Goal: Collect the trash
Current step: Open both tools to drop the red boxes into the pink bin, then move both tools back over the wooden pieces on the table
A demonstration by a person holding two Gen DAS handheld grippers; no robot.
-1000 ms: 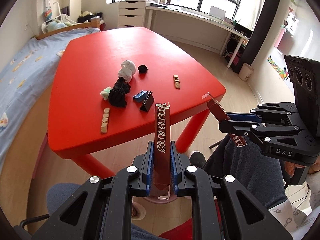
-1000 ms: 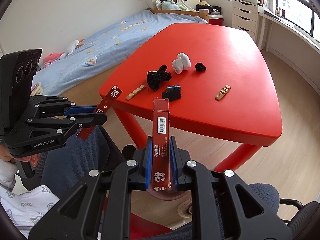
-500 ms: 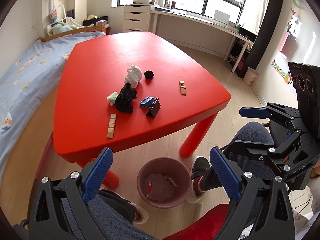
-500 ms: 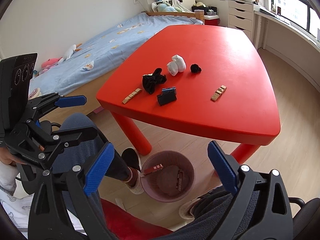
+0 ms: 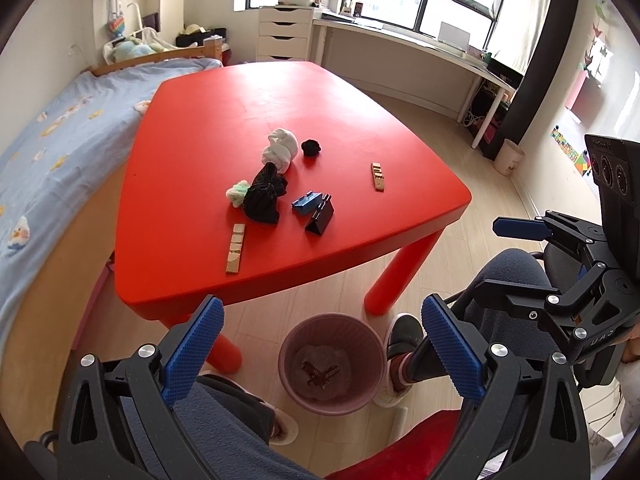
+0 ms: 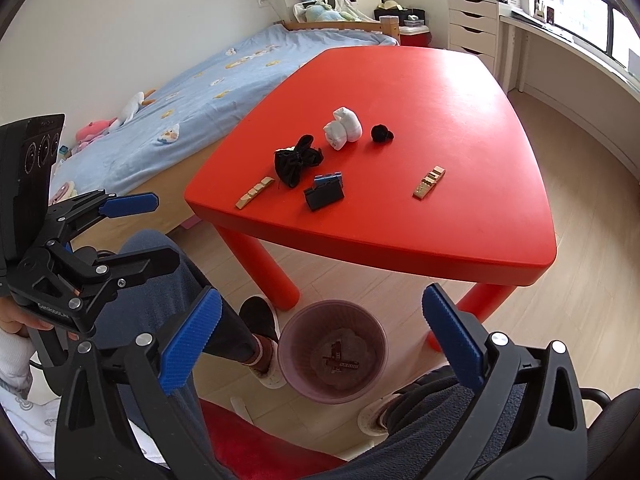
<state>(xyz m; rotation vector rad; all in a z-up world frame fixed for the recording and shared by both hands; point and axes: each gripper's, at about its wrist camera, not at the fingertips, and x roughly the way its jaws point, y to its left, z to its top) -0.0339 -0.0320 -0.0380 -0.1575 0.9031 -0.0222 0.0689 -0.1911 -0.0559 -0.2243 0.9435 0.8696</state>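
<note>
A pink waste bin [image 5: 332,364] stands on the floor before the red table [image 5: 224,120]; two dark red wrappers [image 5: 320,372] lie in it, also seen in the right wrist view [image 6: 340,362]. My left gripper [image 5: 320,350] is open and empty above the bin. My right gripper [image 6: 316,344] is open and empty above the bin [image 6: 332,350] too. On the table lie a black cloth [image 5: 266,196], a white wad [image 5: 280,150], a small black ball [image 5: 311,147], two tan strips [image 5: 236,248] [image 5: 377,176], and blue and black clips [image 5: 314,210].
A bed [image 5: 48,148] runs along the table's left side. The person's legs [image 6: 172,280] and shoe [image 5: 400,340] are beside the bin. A desk [image 5: 420,48] and drawers [image 5: 284,36] stand under the window. A red cushion [image 6: 260,436] is below the grippers.
A second ago each gripper was shut on a dark red wrapper. Both opened, and the wrappers fell into the bin, where they now lie.
</note>
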